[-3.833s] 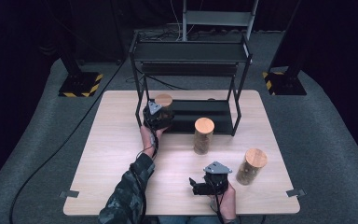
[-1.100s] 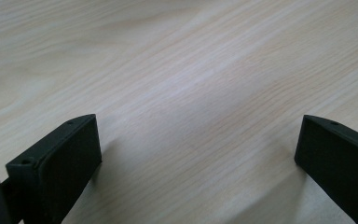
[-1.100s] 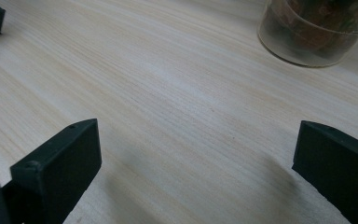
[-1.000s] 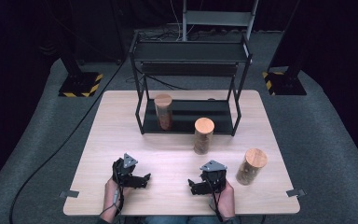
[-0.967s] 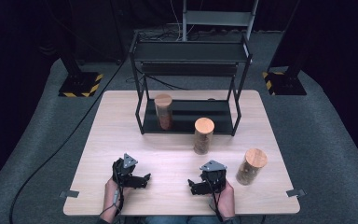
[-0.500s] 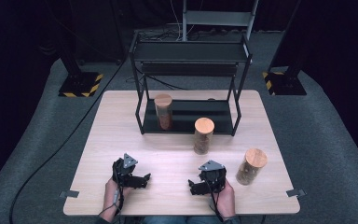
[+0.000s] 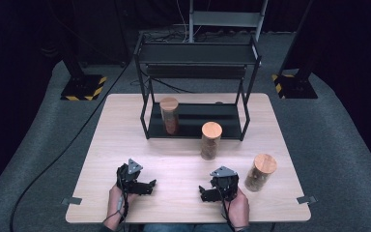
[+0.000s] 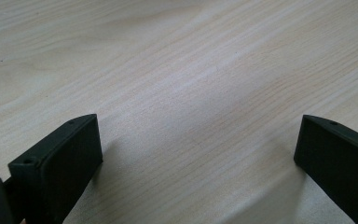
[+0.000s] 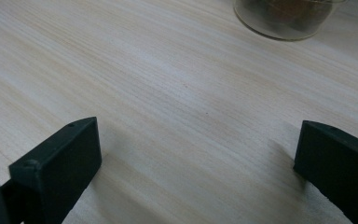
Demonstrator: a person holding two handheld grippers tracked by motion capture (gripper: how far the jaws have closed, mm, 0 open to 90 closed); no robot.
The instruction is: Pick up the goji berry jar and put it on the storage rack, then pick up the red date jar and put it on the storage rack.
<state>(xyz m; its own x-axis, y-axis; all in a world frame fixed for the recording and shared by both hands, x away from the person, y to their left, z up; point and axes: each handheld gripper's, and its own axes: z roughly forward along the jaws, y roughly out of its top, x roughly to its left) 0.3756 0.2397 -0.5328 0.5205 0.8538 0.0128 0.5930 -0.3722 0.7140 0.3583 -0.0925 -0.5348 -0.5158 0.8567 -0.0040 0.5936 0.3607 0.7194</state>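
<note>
Three glass jars with wooden lids stand in the high view. One jar (image 7: 169, 116) is on the lower shelf of the black rack (image 7: 198, 53), a second jar (image 7: 211, 140) is mid-table just in front of the rack, and a third jar (image 7: 258, 172) is at the right. My left gripper (image 7: 146, 185) rests near the front edge, open, with bare wood between its jaws (image 8: 198, 140). To its right, my right gripper (image 7: 206, 193) is also open and holds nothing (image 9: 198, 140). A jar's glass base (image 9: 284, 18) shows beyond its jaws.
The wooden table (image 7: 125, 125) has bare room on the left half and between the two grippers. Black stands with yellow-striped feet (image 7: 82, 89) sit on the grey floor behind the table. A cable (image 7: 67, 150) trails off to the left.
My left gripper has come back from the jar on the lower shelf to the front edge of the table, and that jar stays on the shelf. Over the last second nothing has moved.
</note>
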